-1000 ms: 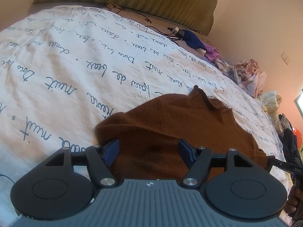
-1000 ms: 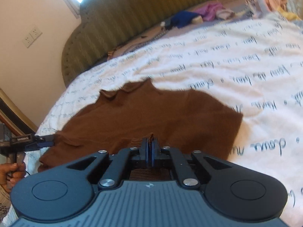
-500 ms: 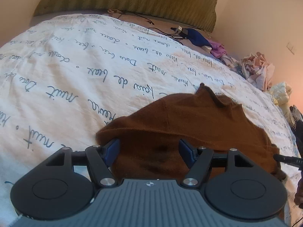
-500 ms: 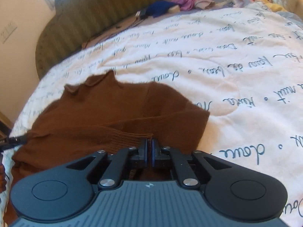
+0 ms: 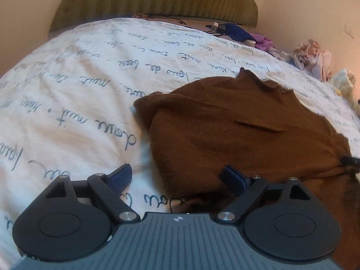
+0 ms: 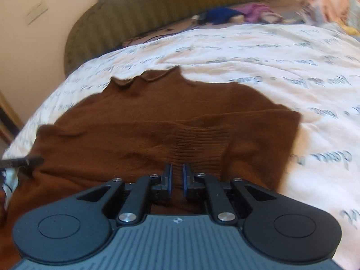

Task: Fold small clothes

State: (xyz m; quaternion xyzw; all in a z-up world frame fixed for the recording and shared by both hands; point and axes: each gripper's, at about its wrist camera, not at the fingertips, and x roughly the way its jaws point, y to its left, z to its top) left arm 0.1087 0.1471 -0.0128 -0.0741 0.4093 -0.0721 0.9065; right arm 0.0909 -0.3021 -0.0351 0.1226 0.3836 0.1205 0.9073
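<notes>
My left gripper (image 5: 177,176) has its fingers spreading wide, 1 pad over the bare bedspread (image 5: 74,103) and 1 over the near edge of the brown sweater (image 5: 236,135), pressing on nothing. My right gripper (image 6: 176,176) has its fingers parted by only a narrow slit; they are opening just in front of the ribbed cuff (image 6: 198,144), and I can see no cloth pinched between them. The sweater lies flat on the bed, 1 sleeve folded across its body. I judge the risk is that the folded sleeve slides back off if a pad snags the knit as I pull away, or the soft bedspread wrinkles under it. Beyond the sweater stands the green headboard (image 5: 157,0), with loose clothes (image 5: 312,58) heaped to its right by the wall.
</notes>
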